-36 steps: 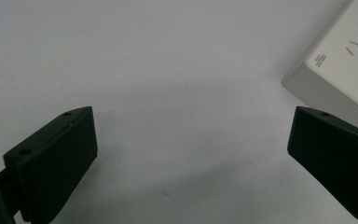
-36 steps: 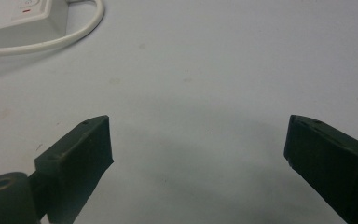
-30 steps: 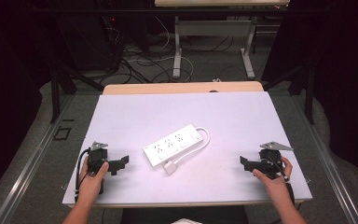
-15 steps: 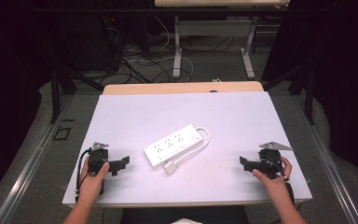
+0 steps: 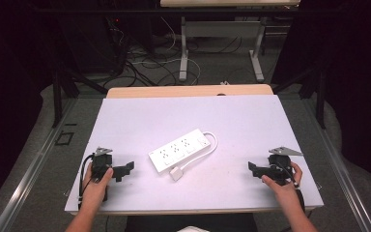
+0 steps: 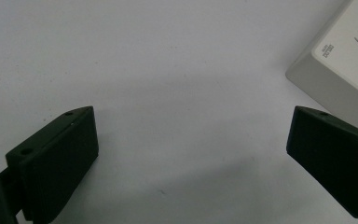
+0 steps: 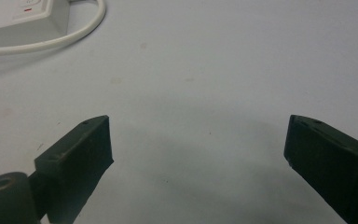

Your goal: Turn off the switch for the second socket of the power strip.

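Observation:
A white power strip (image 5: 179, 149) lies at an angle in the middle of the white table (image 5: 241, 121), its cord looped back to a plug (image 5: 176, 172) beside it. My left gripper (image 5: 124, 170) rests near the front left, open, pointing toward the strip's near end (image 6: 340, 65); nothing sits between its jaws (image 6: 193, 149). My right gripper (image 5: 252, 169) rests at the front right, open and empty (image 7: 198, 154). The strip's end and white cord (image 7: 81, 28) appear at the top left of the right gripper view.
The table's wooden far edge (image 5: 188, 90) borders a dark floor with cables and another table's legs (image 5: 183, 48). Bare table surface lies between each gripper and the strip.

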